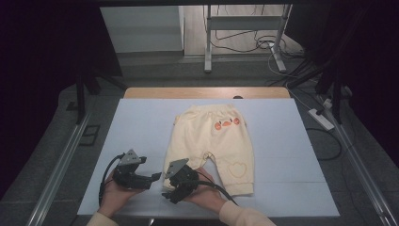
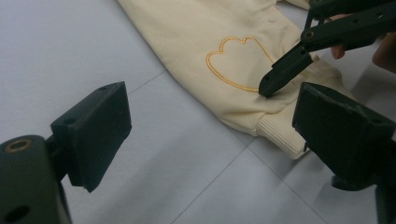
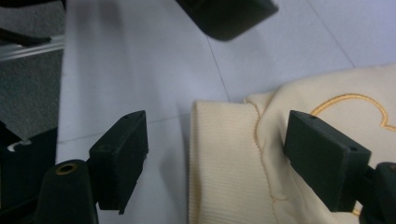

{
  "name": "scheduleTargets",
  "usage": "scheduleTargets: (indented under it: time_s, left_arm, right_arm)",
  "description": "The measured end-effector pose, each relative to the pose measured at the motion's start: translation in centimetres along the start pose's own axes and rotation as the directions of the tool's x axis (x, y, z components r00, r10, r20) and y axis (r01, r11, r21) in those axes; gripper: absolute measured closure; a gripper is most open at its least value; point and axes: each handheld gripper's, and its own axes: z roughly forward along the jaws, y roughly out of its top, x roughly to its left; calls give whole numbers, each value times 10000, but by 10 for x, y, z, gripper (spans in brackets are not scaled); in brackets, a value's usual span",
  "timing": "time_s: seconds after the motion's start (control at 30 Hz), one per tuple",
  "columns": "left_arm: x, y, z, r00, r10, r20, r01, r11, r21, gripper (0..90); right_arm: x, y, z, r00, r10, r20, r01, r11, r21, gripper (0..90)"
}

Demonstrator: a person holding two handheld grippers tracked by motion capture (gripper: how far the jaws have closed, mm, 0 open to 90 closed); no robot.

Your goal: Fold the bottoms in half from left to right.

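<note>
Pale yellow baby trousers (image 1: 211, 141) lie flat on a white sheet (image 1: 136, 127), waist at the far end, with a duck face on the seat and an orange heart outline (image 1: 236, 168) on a leg. My right gripper (image 1: 170, 192) is open at the near-left leg's ribbed cuff (image 3: 219, 154). One jaw stands over the cloth and the other over the sheet, with no pad pressing in the right gripper view (image 3: 224, 158). My left gripper (image 1: 154, 178) is open just left of that cuff, with nothing in its jaws (image 2: 215, 135). A right-gripper fingertip (image 2: 280, 74) rests beside a heart outline (image 2: 233, 60).
The sheet covers a wooden table whose far edge (image 1: 207, 92) shows. Bare sheet lies left of the trousers and along the near edge. Beyond the table stand metal frame legs (image 1: 207, 47) and floor cables; a power strip (image 1: 321, 118) lies on the floor at the right.
</note>
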Motion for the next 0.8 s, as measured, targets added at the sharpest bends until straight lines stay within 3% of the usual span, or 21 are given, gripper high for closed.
scheduleTargets:
  time_s: [0.17, 0.2, 0.27, 0.3, 0.33, 0.37, 0.4, 0.57, 0.8]
  left_arm:
    - [0, 0, -1, 10000, 6, -17, -6, 10000, -16, 113]
    - [0, 0, -1, 10000, -4, -27, 4, 10000, -12, 113]
    - [1, 0, -1, 10000, -6, -32, 6, 10000, -1, 113]
    - [1, 0, -1, 10000, -8, -40, 8, 10000, 3, 112]
    - [1, 0, -1, 10000, -7, -45, 7, 10000, 9, 112]
    - [1, 0, -1, 10000, -1, -48, 1, 10000, 8, 112]
    - [1, 0, -1, 10000, 8, -46, -8, 10000, 13, 112]
    - [1, 0, -1, 10000, -3, -38, 3, 10000, -2, 113]
    - [1, 0, -1, 9999, 19, -119, -19, 10000, -7, 119]
  right_arm:
    - [2, -2, 4, 9988, -242, 433, 234, 9996, 183, 312]
    - [2, -3, 3, 9963, -372, 777, 360, 9992, 171, 420]
    - [1, -4, 2, 9959, -324, 839, 314, 9994, 125, 463]
    - [0, -4, 1, 9961, -264, 842, 254, 9996, 135, 515]
    - [-4, -4, -2, 9957, -207, 907, 187, 9995, 236, 624]
    - [-4, -4, -2, 9957, -207, 907, 187, 9995, 236, 624]
    - [-8, -4, -5, 9961, -132, 869, 108, 9995, 282, 707]
    - [-10, -3, -14, 9975, 95, 696, -111, 9997, 221, 780]
    - [-9, 2, -29, 9984, 416, 384, -408, 9990, -206, 790]
